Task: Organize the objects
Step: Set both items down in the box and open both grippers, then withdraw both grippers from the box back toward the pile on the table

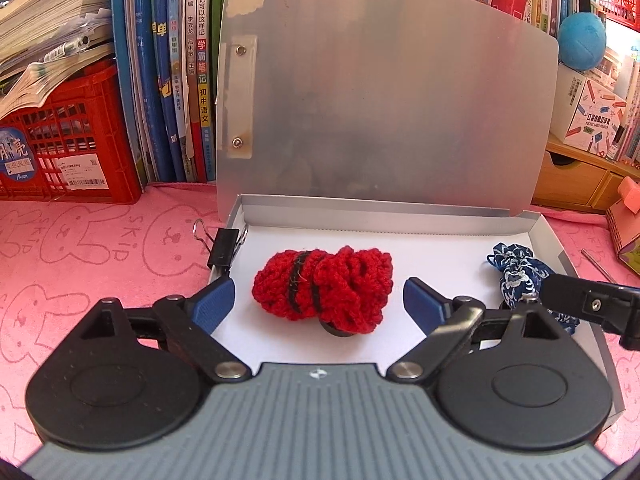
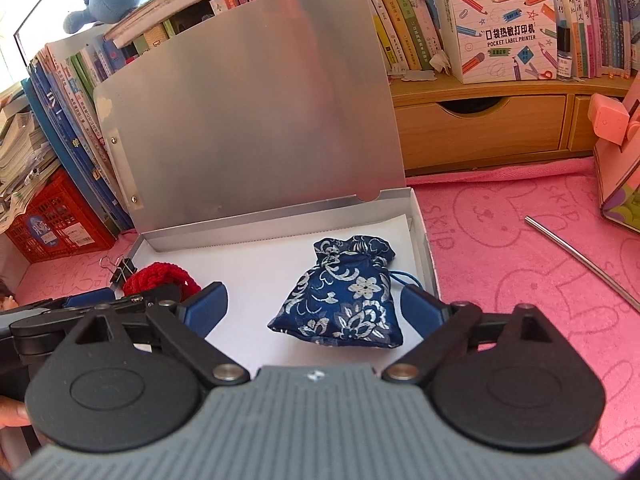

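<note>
Both claws gape: red knit bundle (image 1: pixel 324 290) crosswise, blue pouch (image 2: pixel 344 300) neck-away.

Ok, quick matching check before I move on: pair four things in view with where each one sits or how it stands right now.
Things:
1. red knitted bundle
2. blue floral pouch
3. black binder clip
4. metal rod

Places or states:
A. on the pink towel, outside the box, to its right
B. on the box's left edge
C. inside the box, between the open left claw's fingers, not gripped
D. inside the box, between the open right claw's fingers, not gripped

Pairs: 1-C, 2-D, 3-B, 4-A
</note>
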A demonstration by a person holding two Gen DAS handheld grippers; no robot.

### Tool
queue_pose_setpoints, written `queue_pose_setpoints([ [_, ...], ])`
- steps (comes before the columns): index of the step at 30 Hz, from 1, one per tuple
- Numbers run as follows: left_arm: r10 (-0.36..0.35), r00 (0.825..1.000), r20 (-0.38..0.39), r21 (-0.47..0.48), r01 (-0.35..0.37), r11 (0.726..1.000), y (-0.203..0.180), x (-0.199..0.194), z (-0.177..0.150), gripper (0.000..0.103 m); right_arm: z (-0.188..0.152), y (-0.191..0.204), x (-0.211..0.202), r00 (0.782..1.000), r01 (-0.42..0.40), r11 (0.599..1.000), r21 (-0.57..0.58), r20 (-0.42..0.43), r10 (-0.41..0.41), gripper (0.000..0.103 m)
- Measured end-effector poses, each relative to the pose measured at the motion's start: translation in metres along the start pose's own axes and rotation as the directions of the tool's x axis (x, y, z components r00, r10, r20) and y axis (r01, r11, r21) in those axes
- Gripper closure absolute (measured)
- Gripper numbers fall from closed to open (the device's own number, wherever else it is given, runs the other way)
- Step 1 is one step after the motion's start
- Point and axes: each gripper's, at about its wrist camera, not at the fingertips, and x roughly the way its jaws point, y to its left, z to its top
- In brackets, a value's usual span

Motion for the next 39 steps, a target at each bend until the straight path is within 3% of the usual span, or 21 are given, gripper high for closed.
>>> queue_pose_setpoints([
  [9, -0.045, 0.998, 0.036, -0.009, 0.046, 0.999, -0.005, -0.050, -0.010, 0.008, -0.007, -0.001, -0.040, 0.999, -0.025, 0.999, -0.037, 0.047, 0.027, 0.002],
  [17, -0.082, 0.993, 0.088, 0.031, 0.080, 0.996, -0.008, -0.107, -0.043, 0.008, -0.026, 0.002, -0.089, 0.992, -0.052, 0.992, -0.111, 0.105, 0.063, 0.001],
  [28, -0.077, 0.987, 0.143, 0.082, 0.066, 0.994, -0.006, -0.173, -0.097, 0.008, -0.075, -0.004, -0.154, 0.978, -0.089, 0.980, -0.178, 0.169, 0.119, 0.000],
  [39, -0.153, 0.965, 0.215, 0.162, 0.119, 0.979, -0.017, -0.247, -0.156, 0.006, -0.129, -0.002, -0.211, 0.967, -0.051, 0.967, -0.251, 0.228, 0.110, 0.000],
])
